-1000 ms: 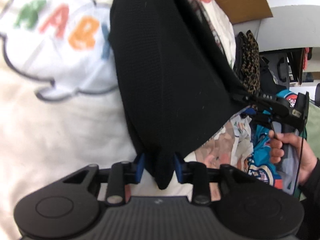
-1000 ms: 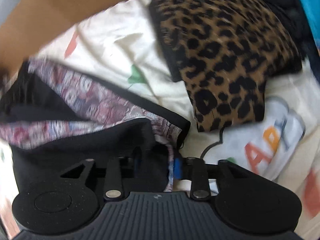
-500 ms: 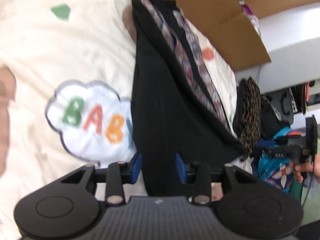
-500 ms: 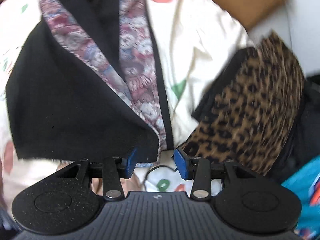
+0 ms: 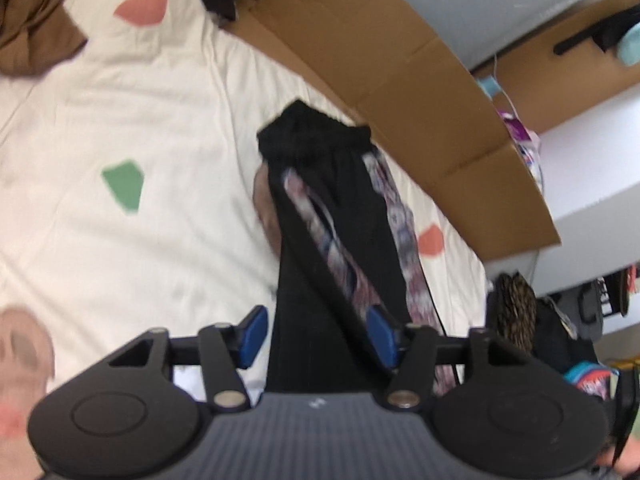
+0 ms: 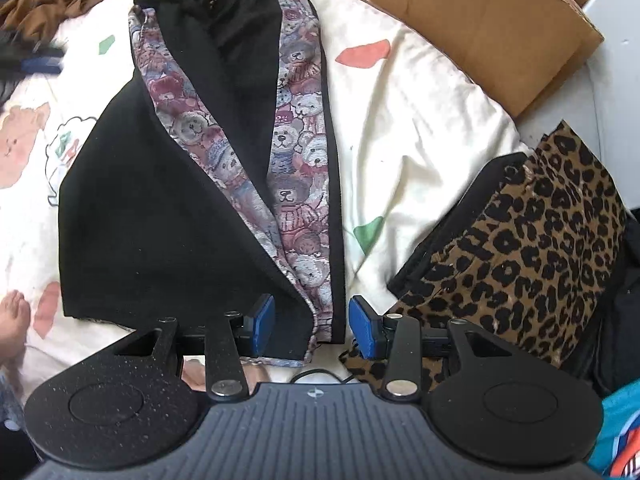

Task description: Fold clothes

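The right gripper (image 6: 311, 326) is hanging over the near hem of the black trousers with teddy-bear side panels (image 6: 192, 184), its jaws standing apart, pads pressing on nothing. The left gripper (image 5: 316, 336) is opening its jaws, the trouser leg passing between the pads untouched. The trousers are lying folded on the cream printed bedsheet (image 6: 420, 120), waistband toward twelve o'clock. A leopard-print garment (image 6: 540, 240) is sitting at three o'clock, a cardboard box (image 6: 480, 12) at one o'clock.
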Tool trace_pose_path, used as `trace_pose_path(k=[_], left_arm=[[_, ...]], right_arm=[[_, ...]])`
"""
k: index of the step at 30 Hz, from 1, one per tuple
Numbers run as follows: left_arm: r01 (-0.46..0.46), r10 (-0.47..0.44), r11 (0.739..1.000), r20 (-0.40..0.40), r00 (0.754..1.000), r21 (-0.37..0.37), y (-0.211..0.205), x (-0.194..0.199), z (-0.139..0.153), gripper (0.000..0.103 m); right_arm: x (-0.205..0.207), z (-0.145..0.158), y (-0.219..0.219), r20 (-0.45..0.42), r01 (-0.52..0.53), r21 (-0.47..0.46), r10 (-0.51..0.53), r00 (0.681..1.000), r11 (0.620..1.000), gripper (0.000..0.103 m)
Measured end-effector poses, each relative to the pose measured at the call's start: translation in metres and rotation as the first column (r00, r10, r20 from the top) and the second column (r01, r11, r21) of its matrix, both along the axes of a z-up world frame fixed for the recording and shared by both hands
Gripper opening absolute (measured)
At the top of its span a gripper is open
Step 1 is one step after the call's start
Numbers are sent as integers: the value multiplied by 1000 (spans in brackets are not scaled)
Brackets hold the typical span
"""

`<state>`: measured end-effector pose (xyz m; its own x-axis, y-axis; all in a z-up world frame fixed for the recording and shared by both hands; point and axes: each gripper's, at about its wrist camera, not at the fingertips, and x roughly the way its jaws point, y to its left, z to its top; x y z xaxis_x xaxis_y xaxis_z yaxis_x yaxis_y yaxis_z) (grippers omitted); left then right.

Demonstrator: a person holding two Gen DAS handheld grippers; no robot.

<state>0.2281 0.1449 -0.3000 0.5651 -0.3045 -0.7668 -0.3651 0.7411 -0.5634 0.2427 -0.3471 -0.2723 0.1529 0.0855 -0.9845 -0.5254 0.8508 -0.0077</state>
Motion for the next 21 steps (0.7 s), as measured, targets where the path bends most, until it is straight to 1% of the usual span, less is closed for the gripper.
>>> trace_pose_path(k=[5,8,12,15,17,19,21], left_arm=[[-41,42,999,-23,999,22,3,35,-14,68],[-44,45,998,-35,998,34,7,48,-23,71],[-57,59,998,-60,996,38,9,61,-39,71],[-72,74,997,-54,996,35,13,69,-45,71],[-80,82,996,-48,996,31,18,75,-47,71],[-83,84,996,-42,996,32,21,80,-48,71],[-91,92,996,-36,995,24,25,84,-49,71]], right_arm=[[4,-16,-18,9,86,123,-88,996,989,48],[8,-29,-27,3,117,182,-120,993,976,48],[10,-47,-32,-28,97,232,-93,995,968,48],[11,-59,-34,-56,87,276,-74,996,957,47],[10,-64,-33,-59,79,295,-65,996,952,47],[10,-70,-33,-67,64,306,-45,997,950,45],[9,-75,-32,-64,38,276,-22,998,960,43]])
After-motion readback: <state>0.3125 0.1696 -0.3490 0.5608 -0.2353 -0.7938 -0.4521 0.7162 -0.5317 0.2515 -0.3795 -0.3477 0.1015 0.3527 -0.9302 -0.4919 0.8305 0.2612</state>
